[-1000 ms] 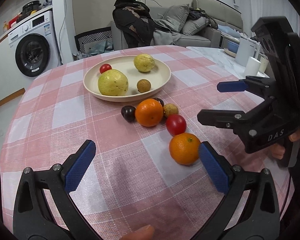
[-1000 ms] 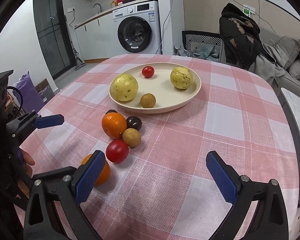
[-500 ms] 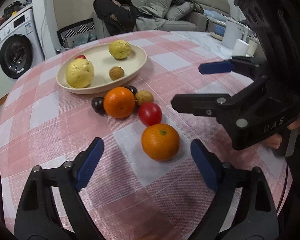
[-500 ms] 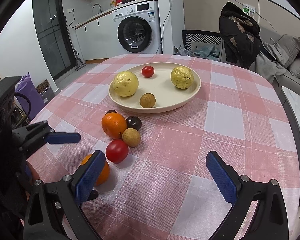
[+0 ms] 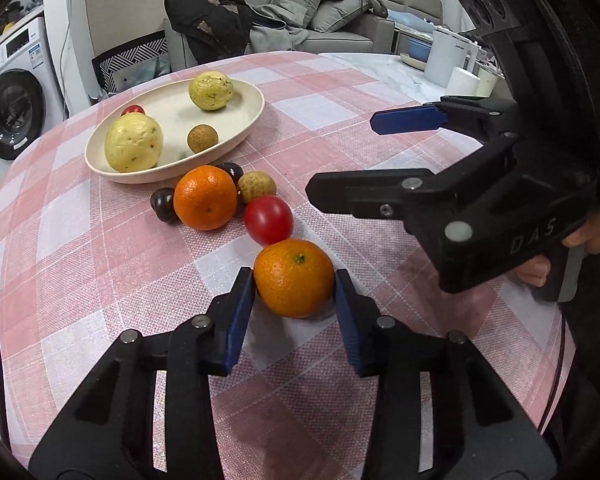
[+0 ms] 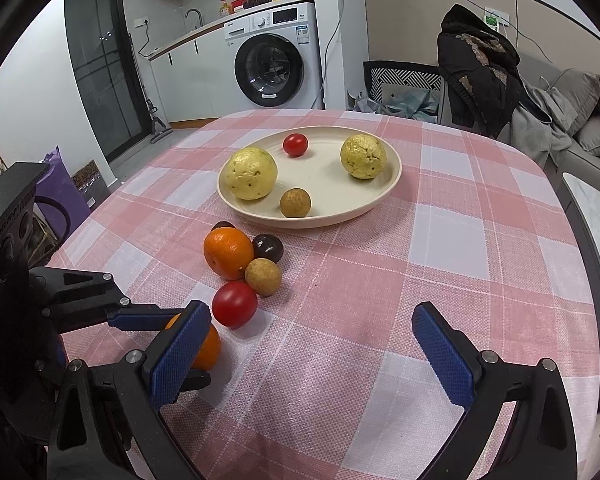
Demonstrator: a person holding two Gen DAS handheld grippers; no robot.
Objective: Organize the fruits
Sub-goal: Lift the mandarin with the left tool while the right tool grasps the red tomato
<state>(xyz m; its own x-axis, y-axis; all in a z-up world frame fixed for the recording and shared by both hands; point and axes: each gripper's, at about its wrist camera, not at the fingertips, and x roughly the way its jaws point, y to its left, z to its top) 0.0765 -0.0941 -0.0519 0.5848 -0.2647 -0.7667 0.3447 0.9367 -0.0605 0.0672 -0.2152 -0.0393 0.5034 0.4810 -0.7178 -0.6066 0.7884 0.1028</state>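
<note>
My left gripper is shut on the near orange, which rests on the tablecloth; in the right wrist view the orange is half hidden behind a finger. Beyond it lie a red tomato, a second orange, a tan longan and dark plums. The cream plate holds two yellow guavas, a longan and a small tomato. My right gripper is open and empty above the table; it also shows at the right of the left wrist view.
The table has a pink checked cloth. Behind it stand a washing machine, a chair with a dark coat and a sofa. A white kettle and cups stand on a marble counter at the right.
My left gripper has moved forward and down and closed its fingers around the near orange. The right gripper has stayed in place, open.
</note>
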